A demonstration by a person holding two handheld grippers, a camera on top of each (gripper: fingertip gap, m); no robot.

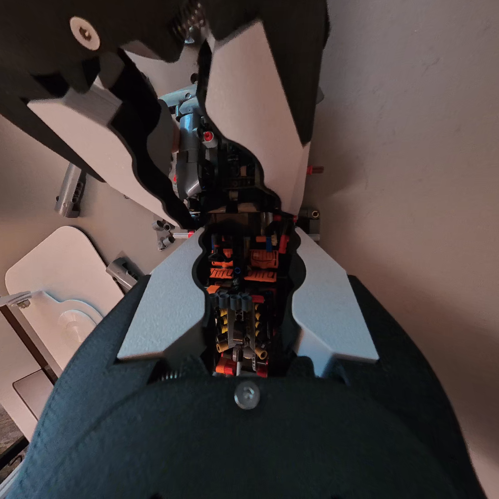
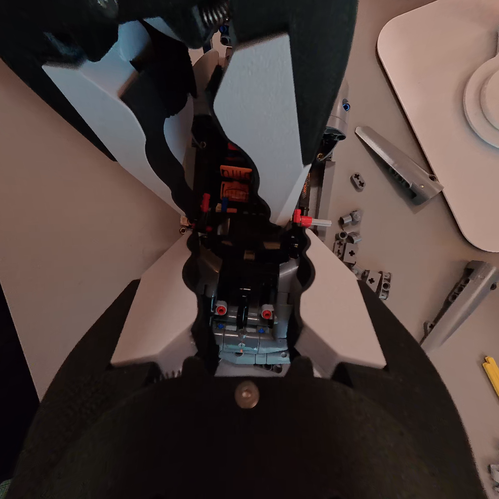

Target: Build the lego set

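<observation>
A brick-built model car (image 1: 243, 270) with a black frame, orange seats and grey front bodywork lies on a pale table (image 1: 405, 162). My left gripper (image 1: 248, 232) is shut on its rear part, with the pads against both sides by the seats and the engine block. My right gripper (image 2: 248, 237) is shut on the grey front part of the car (image 2: 243, 324). The two grippers face each other, tips almost meeting at the car's middle. The right gripper shows at the top of the left wrist view (image 1: 240, 213). The left gripper shows at the top of the right wrist view (image 2: 233, 216).
Several loose grey connector pieces (image 2: 348, 243) and curved grey panels (image 2: 399, 164) (image 2: 464, 299) lie right of the car. A red and white axle (image 2: 313, 221) sticks out of its side. A white stand base (image 2: 432, 108) sits beyond. A yellow piece (image 2: 491, 375) lies at the right edge. Less than 4 cm separates the two grippers' tips. The yellow piece (image 2: 491, 375) is about equally far from each gripper, around 20 centimetres.
</observation>
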